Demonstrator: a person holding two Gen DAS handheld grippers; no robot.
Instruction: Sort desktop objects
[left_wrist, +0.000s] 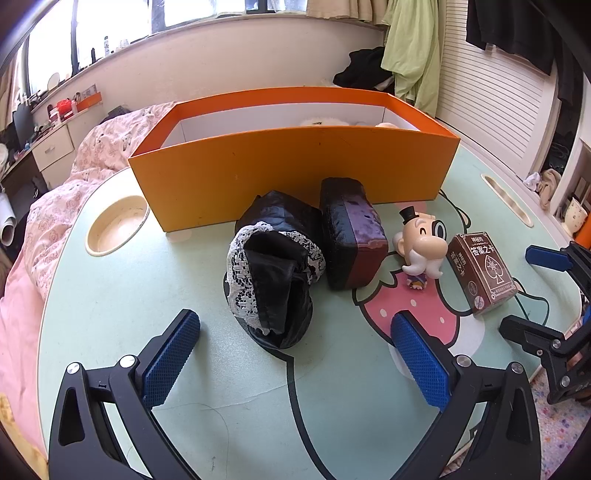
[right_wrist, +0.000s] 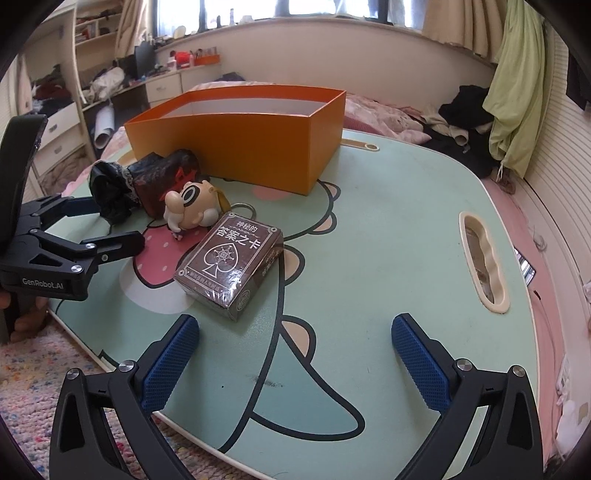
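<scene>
Right jaws (right_wrist: 295, 360) sit lowest and closest in the right wrist view, spread fully wide w/ nothing between the pads, bare desk (right_wrist: 388, 229) under them. Card box (right_wrist: 231, 266) lies just ahead of my left-side pad, flat on its big face, outside the gap. Its long axis runs diagonal, from the near end by that pad up and away toward the figurine (right_wrist: 192, 210); title end is the far one.

Left jaws (left_wrist: 295, 358) also spread and empty, hovering over the desk. Black lace pouch (left_wrist: 273, 273) sits just ahead between the pads' lines, dark case (left_wrist: 351, 240) beside it, both in front of the orange box (left_wrist: 288, 177).

Step as I read it: approach, pre-grasp for the next item; four things remain out on the desk, and the box already holds sth pale, can't tell what.

Next, prob: shift right jaws toward the card box and roll so the pads straddle its short width, across the long axis, then close. Risk: shrink-wrap looks slick, may slip.
</scene>
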